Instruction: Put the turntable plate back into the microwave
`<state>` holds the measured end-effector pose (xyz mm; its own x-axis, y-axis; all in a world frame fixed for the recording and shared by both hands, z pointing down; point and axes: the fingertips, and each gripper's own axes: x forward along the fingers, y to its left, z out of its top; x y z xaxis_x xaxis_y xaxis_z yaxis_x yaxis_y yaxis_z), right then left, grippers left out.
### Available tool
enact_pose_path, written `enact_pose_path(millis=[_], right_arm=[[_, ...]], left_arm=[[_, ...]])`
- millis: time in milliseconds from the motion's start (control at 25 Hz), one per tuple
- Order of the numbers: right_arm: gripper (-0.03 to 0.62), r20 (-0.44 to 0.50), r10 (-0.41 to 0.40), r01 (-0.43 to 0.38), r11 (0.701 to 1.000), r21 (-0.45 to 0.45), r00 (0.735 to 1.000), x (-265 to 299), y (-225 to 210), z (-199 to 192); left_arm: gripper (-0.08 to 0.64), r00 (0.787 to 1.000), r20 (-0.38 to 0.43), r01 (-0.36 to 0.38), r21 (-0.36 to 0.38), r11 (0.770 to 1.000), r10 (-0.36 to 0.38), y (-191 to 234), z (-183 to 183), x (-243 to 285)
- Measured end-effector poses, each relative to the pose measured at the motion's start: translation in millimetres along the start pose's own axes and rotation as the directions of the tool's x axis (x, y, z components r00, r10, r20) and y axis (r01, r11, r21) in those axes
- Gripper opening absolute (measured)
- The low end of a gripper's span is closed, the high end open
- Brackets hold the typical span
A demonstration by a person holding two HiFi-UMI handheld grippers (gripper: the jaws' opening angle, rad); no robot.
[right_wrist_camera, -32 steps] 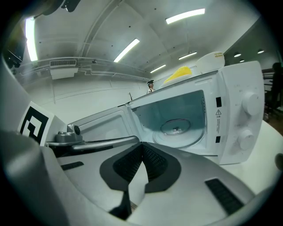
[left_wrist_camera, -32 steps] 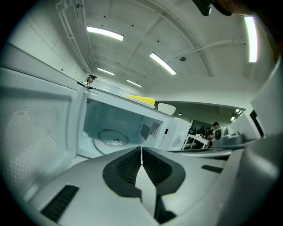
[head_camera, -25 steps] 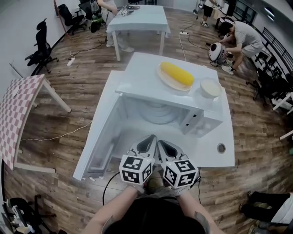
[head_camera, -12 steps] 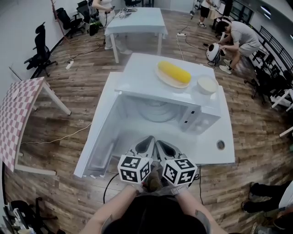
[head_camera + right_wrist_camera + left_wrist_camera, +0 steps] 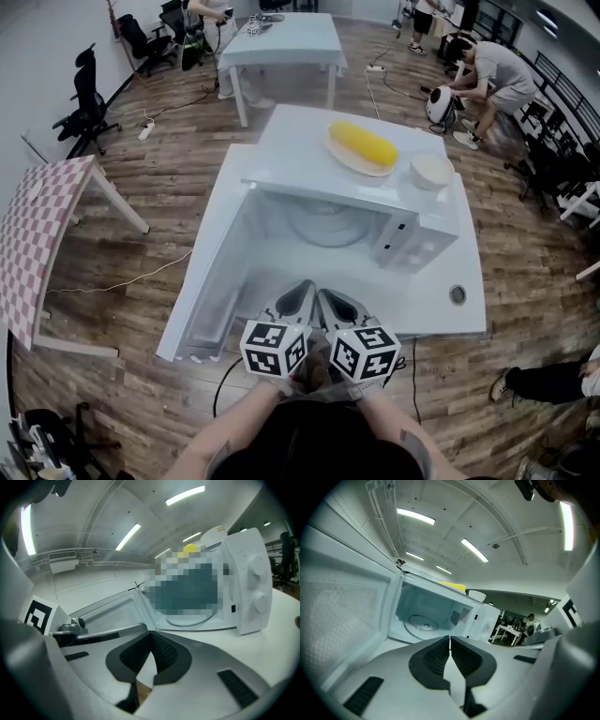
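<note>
Now the turntable plate (image 5: 328, 230) lies flat on the floor of the microwave (image 5: 427, 246) cavity, a round, pale glass disc seen through the open front. The door (image 5: 211, 272) stands swung wide to the left. On the microwave's roof rest a long yellow item on an oval dish (image 5: 361, 146) and, just beside it, a white bowl (image 5: 431, 171). Two round knobs (image 5: 257, 584) sit one above the other on the control panel; their print is too small to read.

The one clear marking is the black-and-white square pattern on each cube — left (image 5: 277, 347) and right (image 5: 367, 354).

The left claw (image 5: 450, 638) is closed with nothing in it, its ribbed pads meeting at the tip. The right claw (image 5: 151, 633) is likewise closed and empty. Both are held side by side at the near edge of the white worktop (image 5: 450, 323), close together, pointing toward the open cavity — well apart from the plate. The person's forearms show below them.
</note>
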<state>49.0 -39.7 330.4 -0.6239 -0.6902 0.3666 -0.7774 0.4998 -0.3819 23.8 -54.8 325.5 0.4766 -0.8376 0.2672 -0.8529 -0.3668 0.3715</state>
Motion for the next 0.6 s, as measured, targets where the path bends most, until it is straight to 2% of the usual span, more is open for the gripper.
enact_pose_path(millis=[200,600], right_arm=[[0.020,0.016,-0.042,0.043,0.998,-0.055,0.999,2,1,2],[0.020,0.019,-0.085,0.086,0.995,-0.055,0.996,-1,-11,-1]], left_arm=[[0.021,1.000,0.012,-0.016,0.002,1.000,0.016,5,-3,-4],[0.021,0.999,-0.004,-0.036,-0.046,0.998,0.036,14,-12,-1]])
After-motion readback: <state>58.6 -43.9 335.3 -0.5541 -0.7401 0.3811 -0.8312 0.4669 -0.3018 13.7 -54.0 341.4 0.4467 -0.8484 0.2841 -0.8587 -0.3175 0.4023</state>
